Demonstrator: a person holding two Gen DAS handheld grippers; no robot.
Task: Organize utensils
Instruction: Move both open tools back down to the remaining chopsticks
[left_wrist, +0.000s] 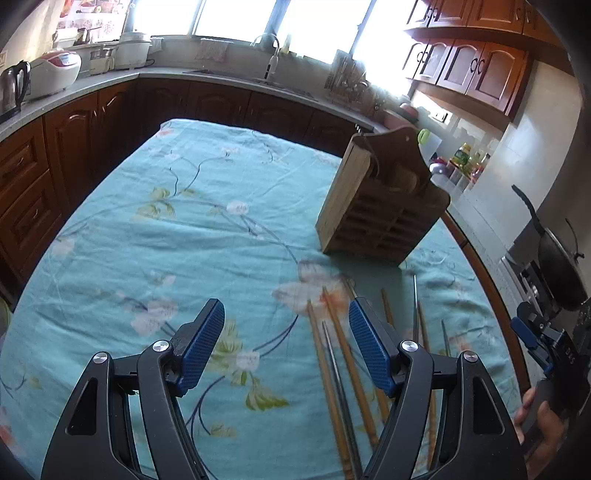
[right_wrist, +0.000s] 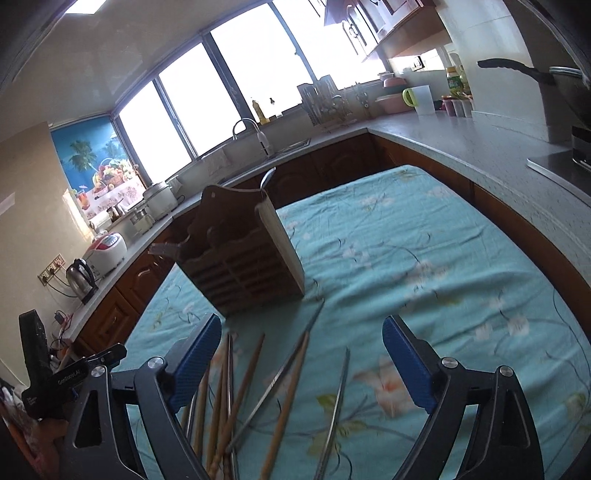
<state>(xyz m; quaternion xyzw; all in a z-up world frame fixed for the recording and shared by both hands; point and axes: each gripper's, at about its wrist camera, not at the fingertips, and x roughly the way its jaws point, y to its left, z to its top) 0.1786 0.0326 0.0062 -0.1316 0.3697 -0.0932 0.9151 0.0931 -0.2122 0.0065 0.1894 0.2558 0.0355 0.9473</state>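
Several wooden and metal chopsticks (left_wrist: 332, 354) lie loose on the blue flowered tablecloth (left_wrist: 184, 240). They also show in the right wrist view (right_wrist: 258, 391). A wooden utensil holder (left_wrist: 380, 206) stands beyond them; in the right wrist view (right_wrist: 247, 262) a utensil handle sticks out of it. My left gripper (left_wrist: 286, 328) is open and empty above the cloth, left of most chopsticks. My right gripper (right_wrist: 301, 354) is open and empty above the chopsticks. It also shows at the right edge of the left wrist view (left_wrist: 535, 332).
Dark wooden cabinets and a grey counter (left_wrist: 74, 85) wrap around the table. A kettle (left_wrist: 13, 86) and rice cooker (left_wrist: 55, 72) stand on the left counter. A black pan (left_wrist: 554, 258) sits on the stove at right. A sink tap (right_wrist: 255, 136) is at the back.
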